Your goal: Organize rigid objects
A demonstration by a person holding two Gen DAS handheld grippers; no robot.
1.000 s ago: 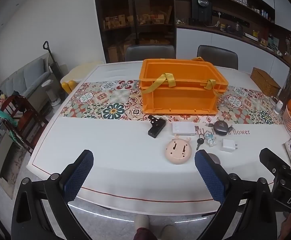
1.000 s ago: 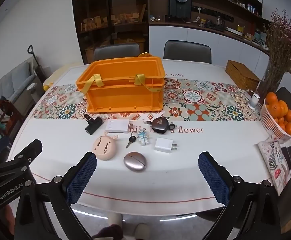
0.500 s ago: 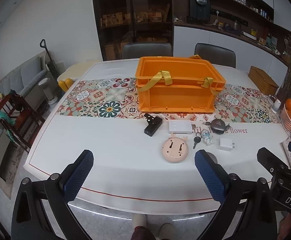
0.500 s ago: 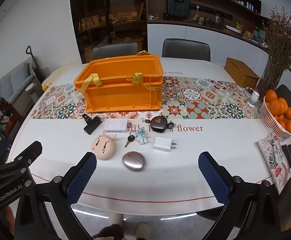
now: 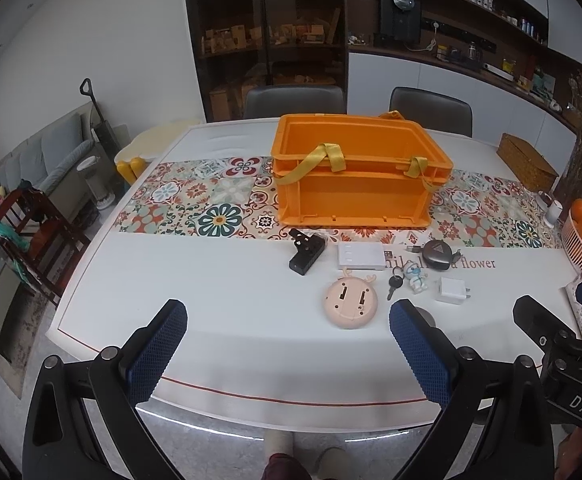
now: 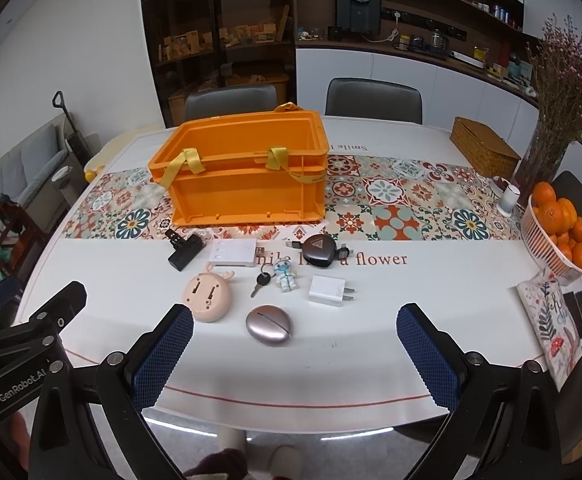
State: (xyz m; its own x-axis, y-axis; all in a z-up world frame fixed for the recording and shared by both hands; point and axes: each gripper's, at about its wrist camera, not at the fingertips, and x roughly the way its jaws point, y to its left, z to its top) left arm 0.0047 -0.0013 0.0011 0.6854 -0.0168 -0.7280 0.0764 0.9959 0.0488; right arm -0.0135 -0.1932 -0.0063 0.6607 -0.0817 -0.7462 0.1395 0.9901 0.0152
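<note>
I am holding both grippers above the near edge of the table [image 6: 371, 352], and nothing is being carried: the left gripper [image 5: 287, 348] is spread wide with bare pads, and the right gripper [image 6: 295, 356] is just as wide and just as empty. The crate [image 6: 247, 168] is sitting on the patterned runner [image 6: 391, 204] with its mouth open, and as far as I can see inside, nothing is in it yet, so I judge the sorting is only starting. All the small things are lying in front of the crate, on my side of it: the clip [image 6: 183, 250] and the white box [image 6: 233, 253] closest to its front wall, the cable reel [image 6: 319, 250] off its right corner, then the pink disc [image 6: 207, 294], the key [image 6: 261, 282], the figure [image 6: 287, 276] and the charger [image 6: 329, 290] a row nearer, and the silver pebble [image 6: 269, 326] farthest from the crate (and closest to my right fingers). The next move, I think, is lowering the right gripper over the pebble, closing across its narrow width, since its smooth domed shell may slip, then lifting it over the crate rim.
</note>
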